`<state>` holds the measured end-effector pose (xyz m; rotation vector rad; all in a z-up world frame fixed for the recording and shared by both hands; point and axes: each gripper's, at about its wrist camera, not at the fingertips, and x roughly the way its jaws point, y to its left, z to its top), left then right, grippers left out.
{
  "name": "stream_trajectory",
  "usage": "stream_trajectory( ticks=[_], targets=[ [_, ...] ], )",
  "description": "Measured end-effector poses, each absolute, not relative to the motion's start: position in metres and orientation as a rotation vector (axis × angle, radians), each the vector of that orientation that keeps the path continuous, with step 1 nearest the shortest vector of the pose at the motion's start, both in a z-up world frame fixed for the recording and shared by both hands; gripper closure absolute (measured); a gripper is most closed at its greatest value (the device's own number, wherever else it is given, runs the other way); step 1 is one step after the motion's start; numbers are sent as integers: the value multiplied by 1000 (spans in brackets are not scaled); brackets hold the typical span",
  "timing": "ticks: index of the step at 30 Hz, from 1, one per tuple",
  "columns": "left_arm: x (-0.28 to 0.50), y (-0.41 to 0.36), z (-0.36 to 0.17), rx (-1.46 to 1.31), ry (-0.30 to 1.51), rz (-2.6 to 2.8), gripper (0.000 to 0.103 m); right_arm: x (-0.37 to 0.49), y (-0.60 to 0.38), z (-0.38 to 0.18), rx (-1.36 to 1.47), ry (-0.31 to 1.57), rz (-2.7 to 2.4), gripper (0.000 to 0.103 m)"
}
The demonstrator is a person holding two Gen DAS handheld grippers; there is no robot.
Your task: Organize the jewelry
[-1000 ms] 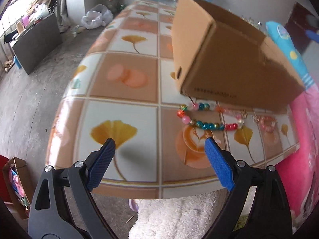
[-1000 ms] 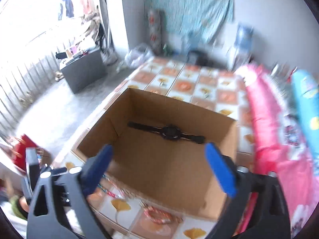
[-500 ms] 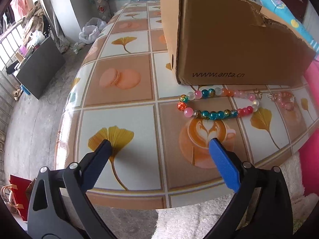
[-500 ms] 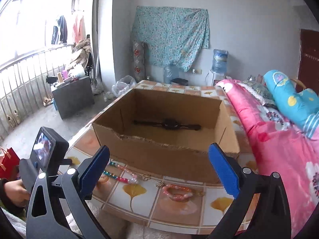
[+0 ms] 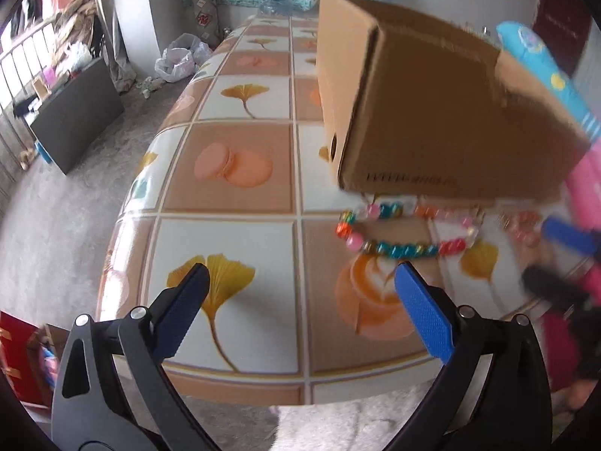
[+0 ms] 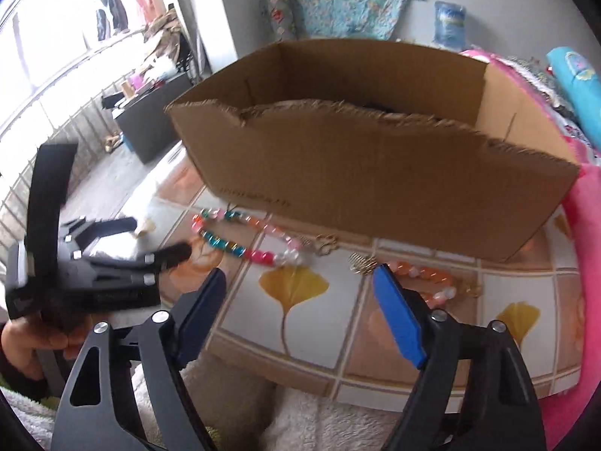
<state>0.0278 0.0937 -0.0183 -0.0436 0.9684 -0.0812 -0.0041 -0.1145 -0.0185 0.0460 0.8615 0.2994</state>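
A multicoloured bead bracelet [image 5: 398, 233] lies on the tiled table in front of an open cardboard box [image 5: 432, 112]; it also shows in the right wrist view [image 6: 244, 240]. A pink-orange bead bracelet [image 6: 428, 278] lies to its right, near a gold clasp [image 6: 326, 244]. My left gripper [image 5: 300, 289] is open and empty, hovering just short of the colourful bracelet. My right gripper [image 6: 300, 289] is open and empty, low over the table edge between the two bracelets. A dark item lies inside the box, mostly hidden behind its wall [image 6: 375, 173].
The table [image 5: 233, 188] has a rounded left front corner and a front edge just under both grippers. A pink bedspread [image 6: 586, 248] lies to the right. A white fluffy cloth [image 6: 319, 421] sits below the front edge. A dark cabinet [image 5: 75, 112] stands on the floor left.
My right gripper has dropped from above the box to low over the table's front edge, near the bracelets. My left gripper has shifted slightly and closer to the colourful bracelet.
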Motion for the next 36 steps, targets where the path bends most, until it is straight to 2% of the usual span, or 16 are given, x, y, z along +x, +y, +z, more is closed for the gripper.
stream_trajectory(
  ticks=[4,15,31,36],
  targets=[
    [43,92,-14,-44,955,-64,7,1,-112,-29,72,908,346,31],
    [56,58,-30,170,961,0,7,9,-119,-38,110,938,349,32],
    [18,83,-33,121,1031,-72,7,9,-129,-35,132,926,342,32],
    [7,89,-27,107,981,-83,9,9,-120,-30,125,917,355,32]
  ],
)
